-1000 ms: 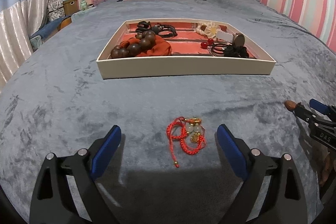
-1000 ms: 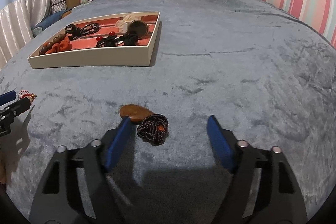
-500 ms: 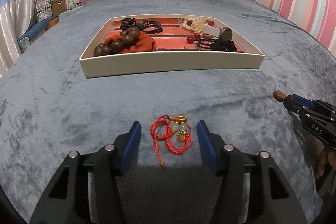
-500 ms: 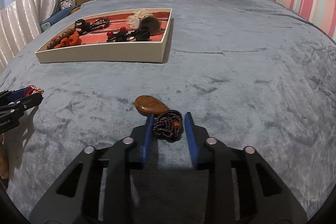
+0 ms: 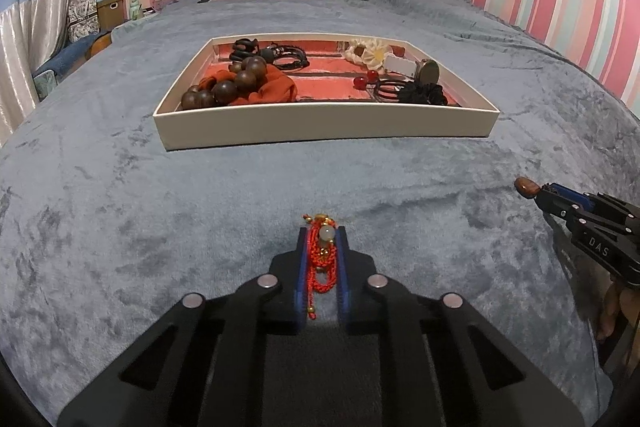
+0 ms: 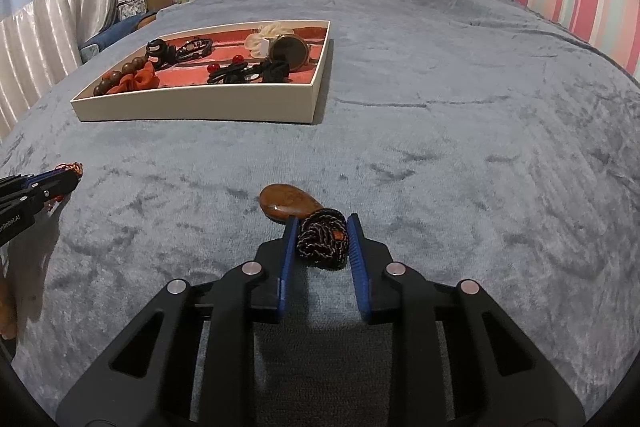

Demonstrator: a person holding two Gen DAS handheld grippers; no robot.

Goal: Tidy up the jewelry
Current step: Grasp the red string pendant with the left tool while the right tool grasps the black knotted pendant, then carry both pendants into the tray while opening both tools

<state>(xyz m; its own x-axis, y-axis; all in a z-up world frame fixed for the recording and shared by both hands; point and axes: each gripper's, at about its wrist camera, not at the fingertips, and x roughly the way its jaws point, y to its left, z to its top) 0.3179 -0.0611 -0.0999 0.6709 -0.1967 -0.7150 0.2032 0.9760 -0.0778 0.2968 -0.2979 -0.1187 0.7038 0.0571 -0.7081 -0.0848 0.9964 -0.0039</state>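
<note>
A red cord bracelet [image 5: 320,261] with pale and gold beads sits pinched between the blue pads of my left gripper [image 5: 322,233], which is shut on it just over the grey blanket. In the right wrist view my right gripper [image 6: 322,223] is closing, and its pads press on a coiled black braided cord [image 6: 322,241] tied to a brown teardrop pendant [image 6: 286,205] that lies on the blanket ahead of the left pad. The cream jewelry tray [image 5: 320,125] with a red lining lies farther up the bed, holding wooden beads, hair ties and a flower piece.
Grey plush blanket [image 6: 460,167] covers the whole bed. The tray [image 6: 200,103] lies to the far left of my right gripper. My left gripper's tip [image 6: 68,179] shows at that view's left edge. A pink headboard and pillows stand at the far end.
Both grippers went from wide open to shut, the left around the red bracelet and the right around the black cord. Neither hand shifted noticeably.
</note>
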